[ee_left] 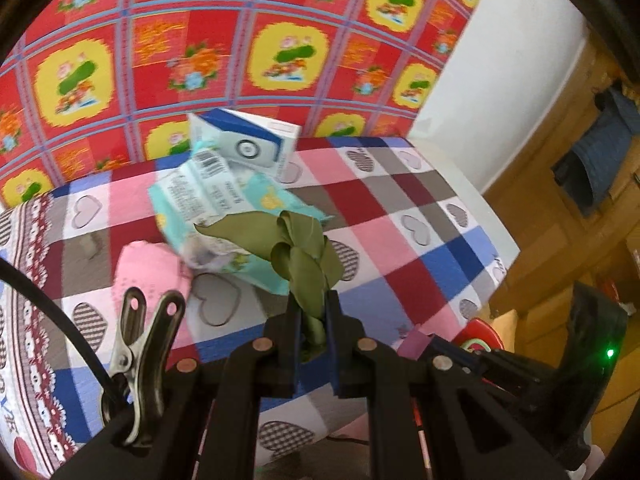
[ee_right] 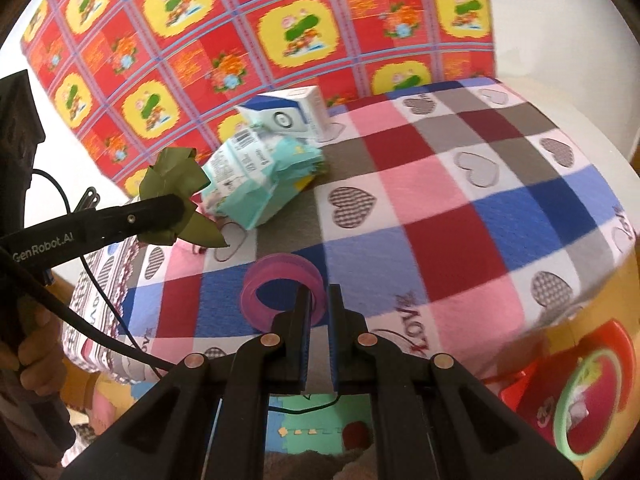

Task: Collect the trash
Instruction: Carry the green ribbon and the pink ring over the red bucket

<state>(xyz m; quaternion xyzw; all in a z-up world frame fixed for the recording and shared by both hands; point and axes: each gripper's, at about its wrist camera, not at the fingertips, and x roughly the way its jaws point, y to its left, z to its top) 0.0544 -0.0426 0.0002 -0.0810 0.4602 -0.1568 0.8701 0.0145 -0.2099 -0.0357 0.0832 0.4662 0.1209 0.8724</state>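
My left gripper (ee_left: 314, 300) is shut on a folded green leaf wrapper (ee_left: 304, 252), held above the checked tablecloth (ee_left: 400, 240). From the right wrist view the same gripper (ee_right: 180, 208) reaches in from the left with the leaf (ee_right: 172, 176) sticking out of its tip. My right gripper (ee_right: 319, 296) is shut on the wall of a pink tape ring (ee_right: 280, 276) near the table's front edge. A crumpled teal packet (ee_left: 224, 200) (ee_right: 256, 184) lies on the cloth, with a white and blue carton (ee_left: 248, 140) (ee_right: 288, 114) behind it.
A pink scrap of paper (ee_left: 148, 268) lies left of the teal packet. A red bin with a green rim (ee_right: 592, 392) stands on the floor below the table's right front. A patterned red and yellow sheet (ee_right: 280, 20) backs the table. A hand (ee_right: 36, 352) holds the left gripper's handle.
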